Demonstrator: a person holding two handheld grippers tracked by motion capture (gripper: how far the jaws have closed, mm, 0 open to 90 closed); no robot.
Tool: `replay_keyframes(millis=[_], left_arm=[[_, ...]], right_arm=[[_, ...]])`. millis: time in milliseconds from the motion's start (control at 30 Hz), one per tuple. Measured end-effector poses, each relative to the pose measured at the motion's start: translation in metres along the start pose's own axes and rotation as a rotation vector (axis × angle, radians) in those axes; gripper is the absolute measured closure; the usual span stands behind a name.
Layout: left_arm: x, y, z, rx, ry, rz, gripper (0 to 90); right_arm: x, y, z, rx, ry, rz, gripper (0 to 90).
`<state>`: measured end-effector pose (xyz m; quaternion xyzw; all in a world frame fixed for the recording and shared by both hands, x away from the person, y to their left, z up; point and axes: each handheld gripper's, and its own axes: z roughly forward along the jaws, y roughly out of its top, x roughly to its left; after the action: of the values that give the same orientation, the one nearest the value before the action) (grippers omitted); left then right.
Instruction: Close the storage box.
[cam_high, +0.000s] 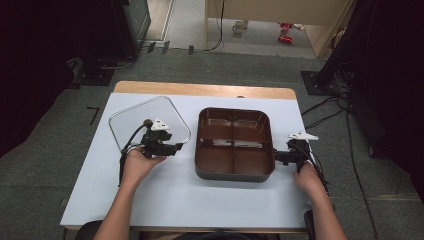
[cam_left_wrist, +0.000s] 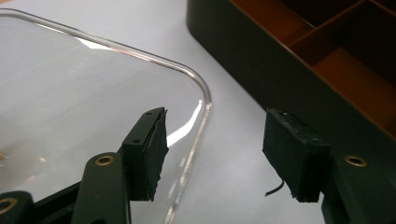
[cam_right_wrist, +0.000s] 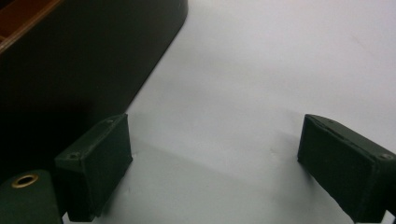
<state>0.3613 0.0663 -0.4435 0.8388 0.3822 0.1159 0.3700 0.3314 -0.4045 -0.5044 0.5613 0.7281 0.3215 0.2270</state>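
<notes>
With both sets of jaws spread and empty, the left gripper (cam_left_wrist: 212, 154) should probably straddle the clear lid's (cam_left_wrist: 84, 93) edge squarely (the thin rim looks slippery) while the right gripper (cam_right_wrist: 212, 168) steadies the divided tray (cam_high: 234, 172).

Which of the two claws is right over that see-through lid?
The left claw. One of its open jaws hangs above the clear lid near its corner, while the right claw is open over bare table beside the brown divided tray.
</notes>
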Motion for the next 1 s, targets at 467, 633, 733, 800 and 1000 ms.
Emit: replay_keyframes(millis=[467,633,733,800,1000], left_arm=[[0.040,0.012,0.001,-0.012,0.052,-0.045,39.4],[0.058,0.016,-0.002,-0.030,0.094,-0.064,38.7],[0.069,0.015,-0.003,-0.035,0.103,-0.094,38.1],[0.075,0.014,-0.003,-0.034,0.115,-0.101,38.0],[0.090,0.011,-0.003,-0.052,0.156,-0.125,38.6]], right_arm=[[0.001,0.000,0.000,-0.003,-0.009,-0.002,10.3],[0.001,0.000,0.000,-0.001,-0.009,-0.001,10.2],[0.001,0.000,0.000,-0.001,-0.008,0.000,10.1],[0.001,0.000,0.000,0.001,-0.007,0.001,9.8],[0.000,0.000,0.000,0.002,-0.007,0.004,9.6]])
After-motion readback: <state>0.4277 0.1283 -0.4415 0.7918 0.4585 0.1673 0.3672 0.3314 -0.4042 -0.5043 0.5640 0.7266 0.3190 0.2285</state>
